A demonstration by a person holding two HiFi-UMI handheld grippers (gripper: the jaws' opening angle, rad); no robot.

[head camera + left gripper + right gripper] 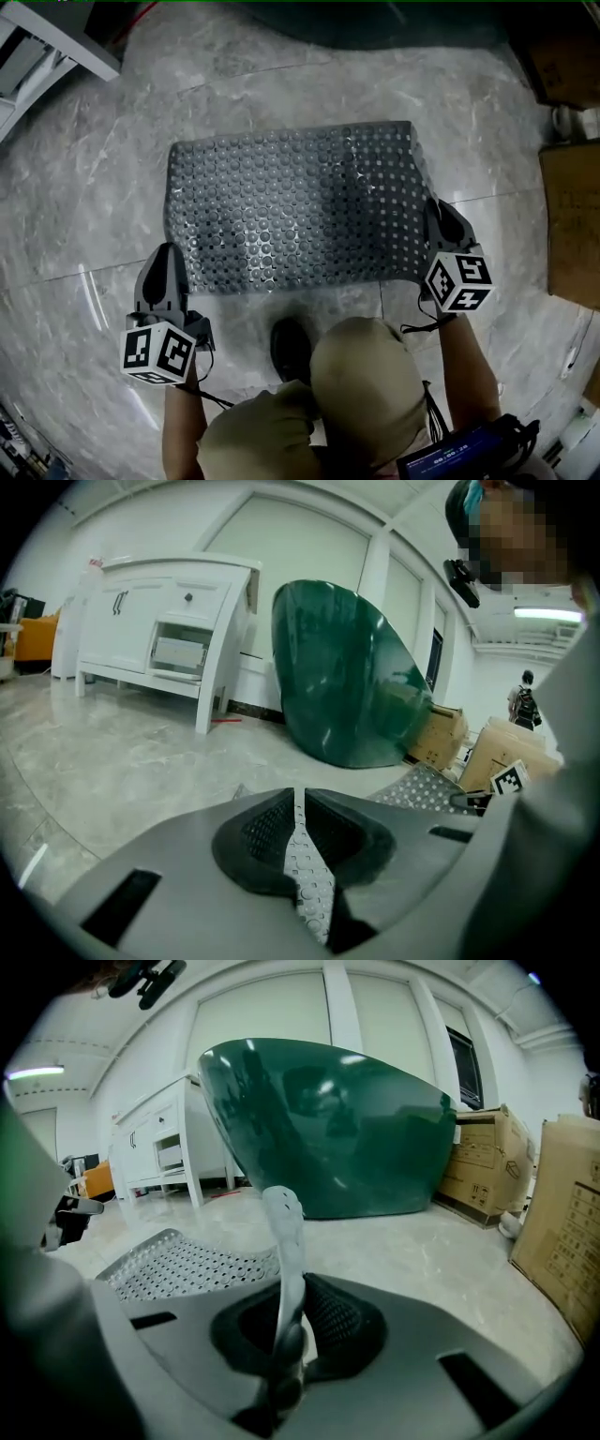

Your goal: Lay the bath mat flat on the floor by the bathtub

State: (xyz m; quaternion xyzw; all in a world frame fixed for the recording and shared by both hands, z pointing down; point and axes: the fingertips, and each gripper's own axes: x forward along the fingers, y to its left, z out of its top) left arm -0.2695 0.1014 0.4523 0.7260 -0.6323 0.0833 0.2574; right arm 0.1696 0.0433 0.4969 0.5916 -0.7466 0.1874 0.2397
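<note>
1. We judge the laying-down nearly done. The grey perforated bath mat [295,211] is spread over the floor in front of the dark green bathtub [375,23], with its far edge near the tub. Only its two near corners are lifted.
2. The left gripper [167,251] is clenched on the mat's near left corner; in its own view a studded strip of mat sits pinched between the jaws [300,841].
3. The right gripper [437,208] is clamped on the near right corner, where the mat's edge stands up in a curl between its jaws [284,1316].
4. We think the next move calls for lowering both corners to the floor and parting the jaws evenly, so that the right-hand curl settles and does not fold under.
5. The marble-look tiled floor [84,187] is glossy and bare around the mat, so we expect the mat could slide if tugged.
6. Around the tub stand a white cabinet [159,630] and cardboard boxes [487,1166].
</note>
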